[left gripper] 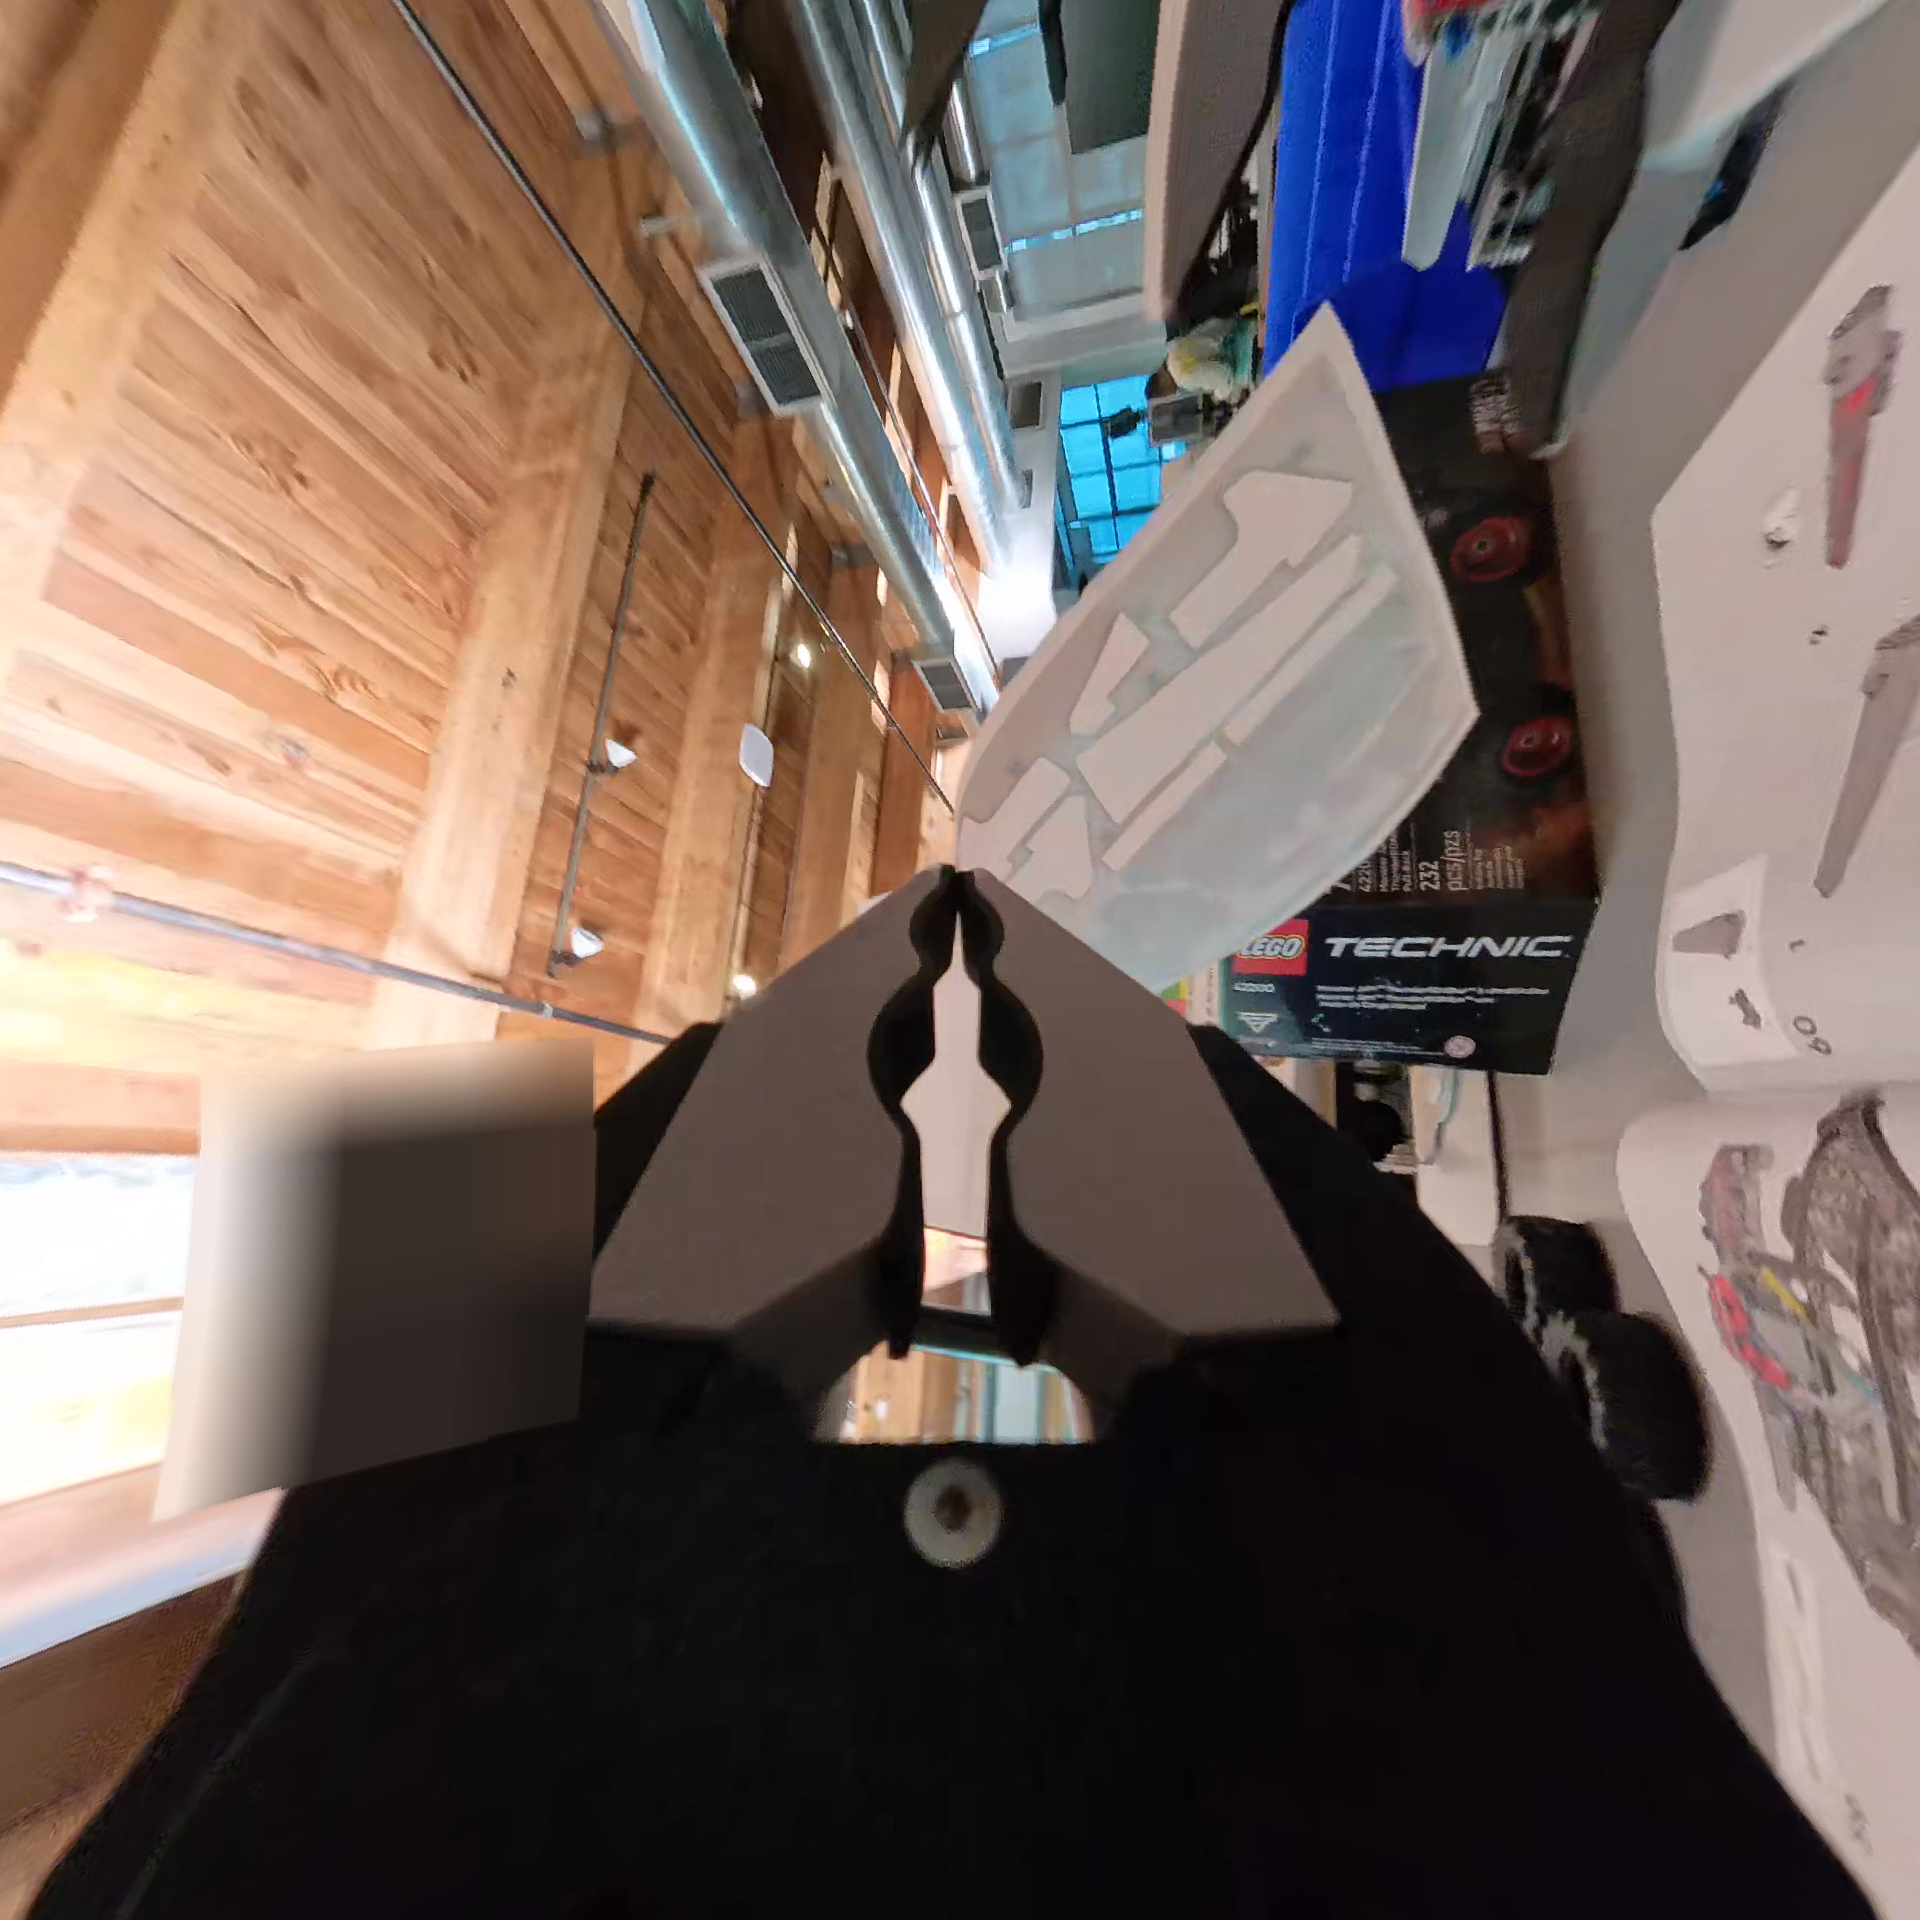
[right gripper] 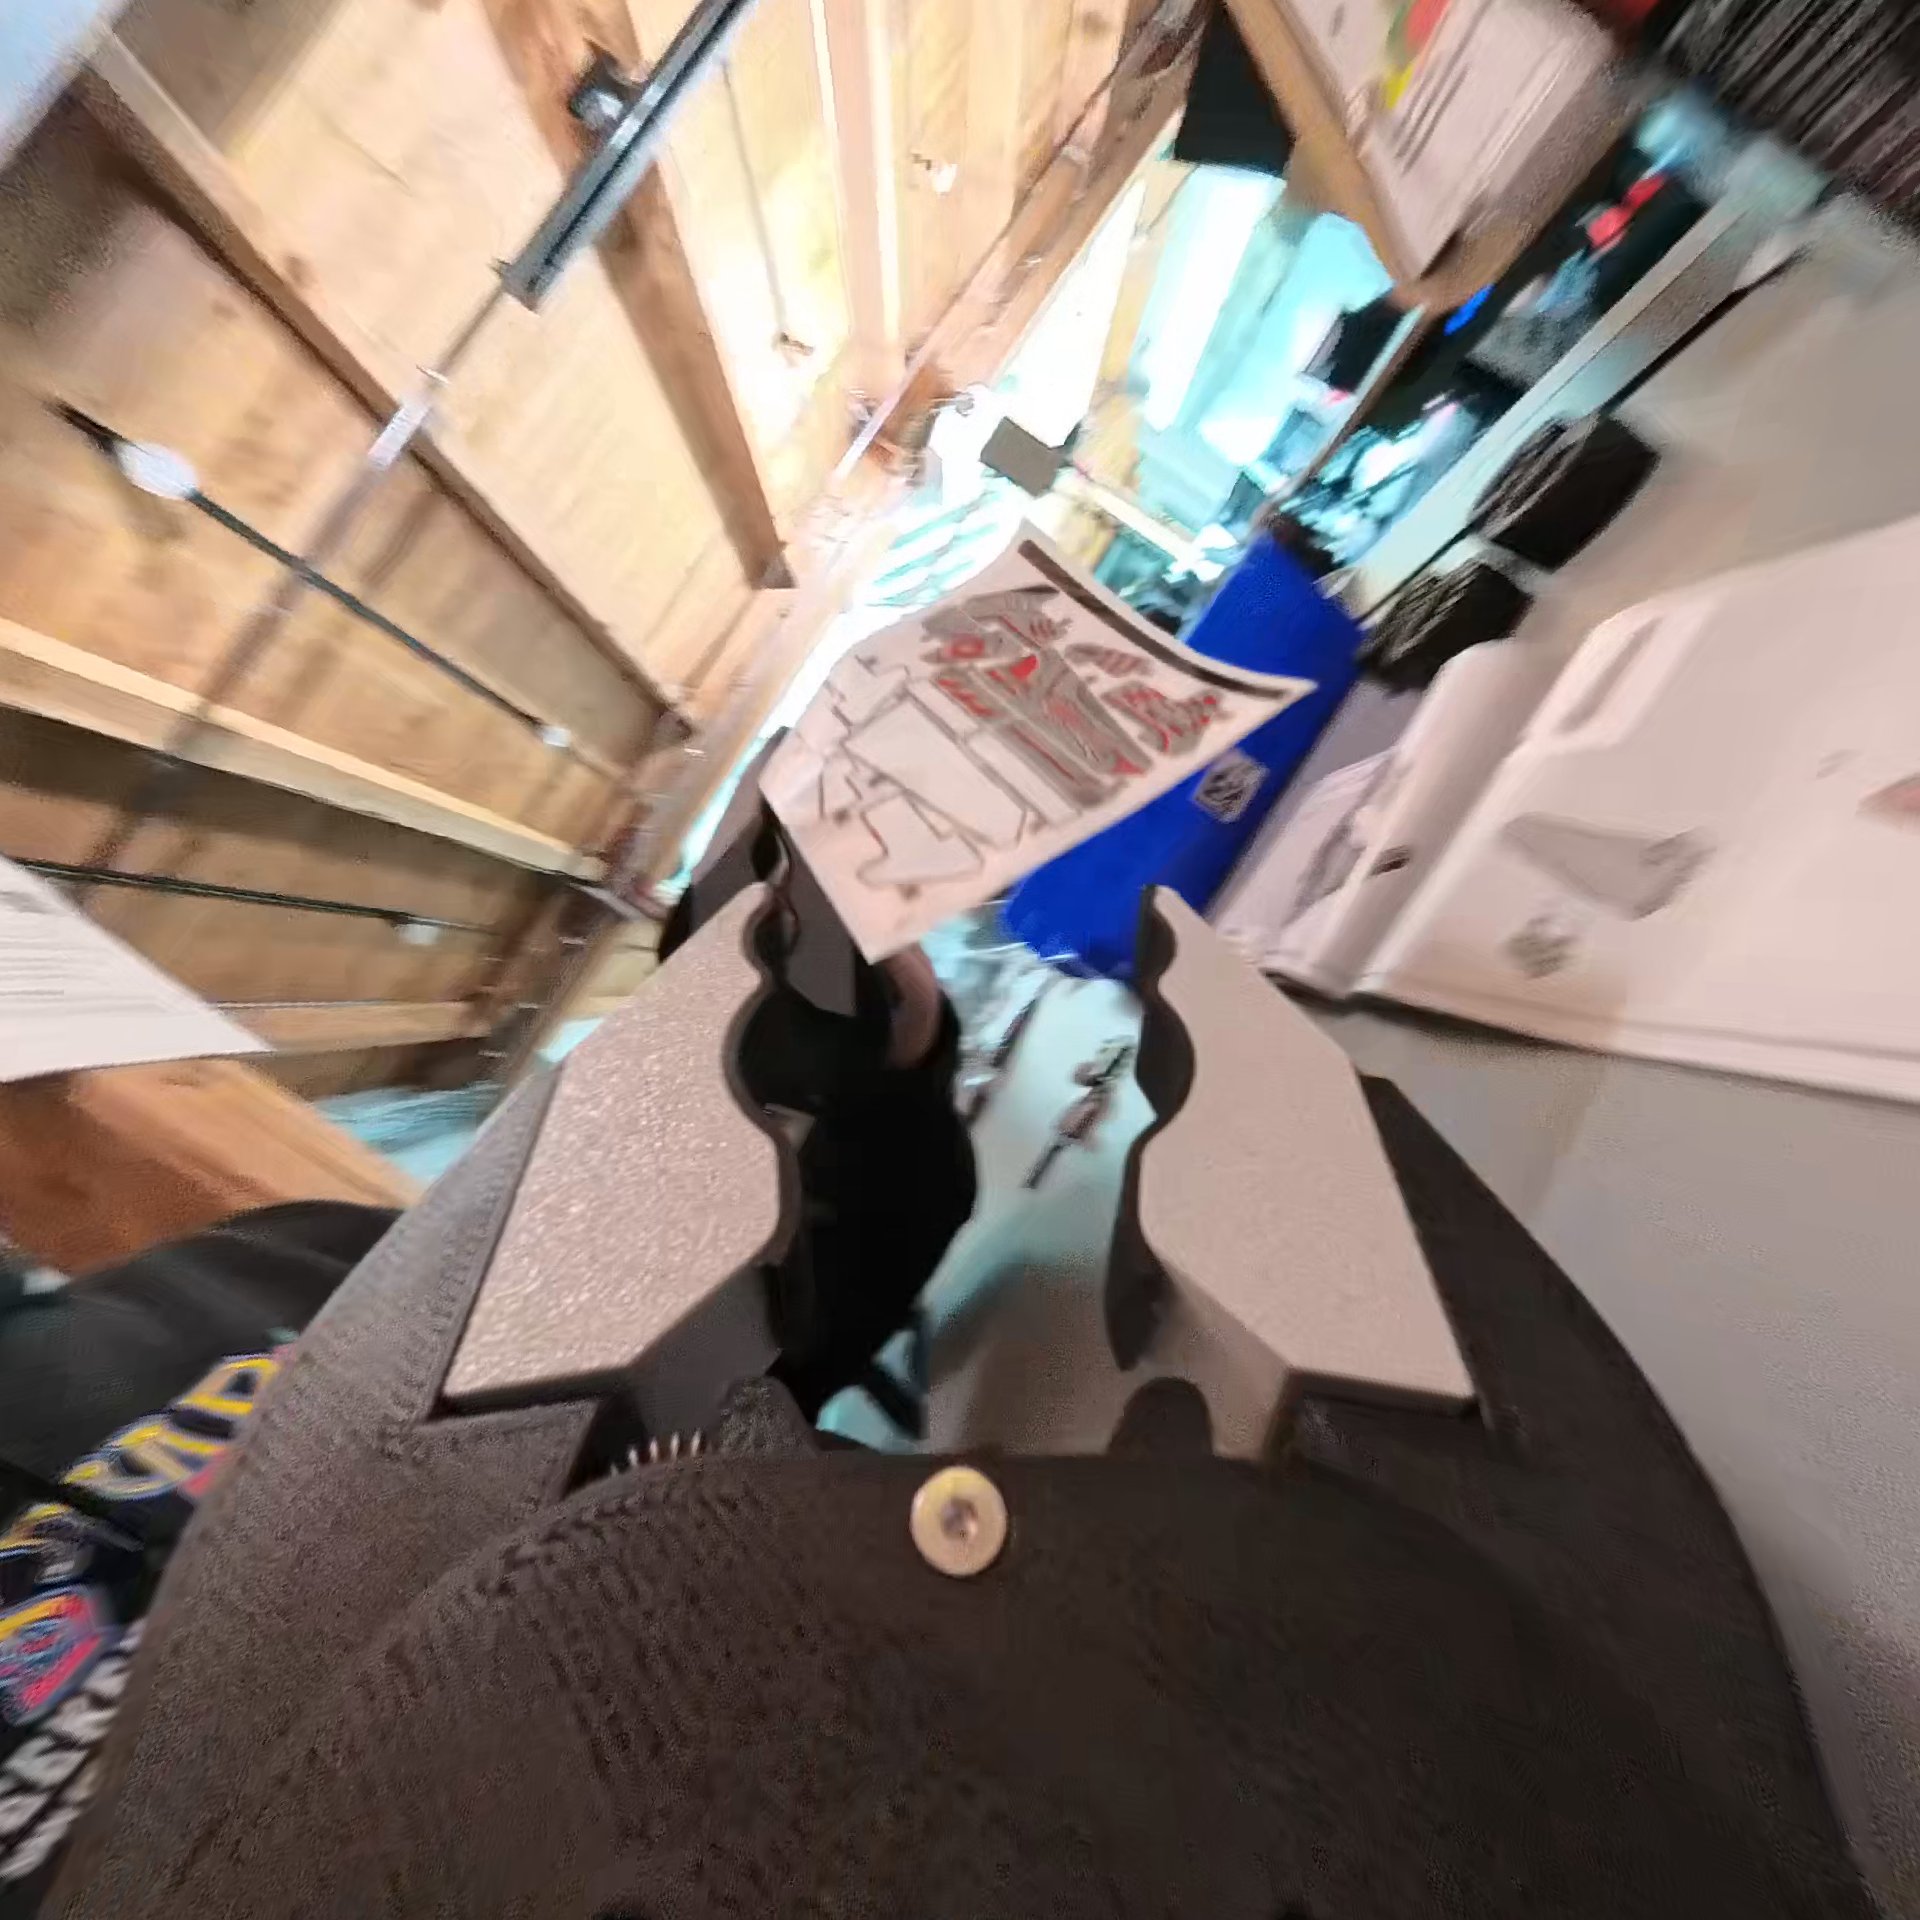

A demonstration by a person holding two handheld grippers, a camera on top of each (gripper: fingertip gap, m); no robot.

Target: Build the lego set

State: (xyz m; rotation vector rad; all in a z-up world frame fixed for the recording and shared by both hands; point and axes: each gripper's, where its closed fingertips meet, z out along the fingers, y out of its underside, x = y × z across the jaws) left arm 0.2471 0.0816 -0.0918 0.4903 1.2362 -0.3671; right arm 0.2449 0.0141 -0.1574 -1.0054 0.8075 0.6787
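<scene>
The left gripper (left gripper: 954, 883) pinches 1 corner of the sticker sheet (left gripper: 1226, 717), which fans out toward 2 o'clock, lifted clear of the table (left gripper: 1600, 582), likely so a decal can be peeled. The right gripper (right gripper: 956, 914) is spread, aimed at the sheet at 12 o'clock. The booklet (left gripper: 1787, 748) lies open at 3 o'clock, near the box (left gripper: 1455, 966).

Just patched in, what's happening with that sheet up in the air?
The left gripper is shut on a corner of the sticker sheet and holds it up off the table, its pale back toward its own camera. In the right wrist view the same sheet shows its printed side. The right gripper is open and empty, close to the sheet. The instruction booklet lies open on the table, with the black set box standing behind the sheet.
</scene>
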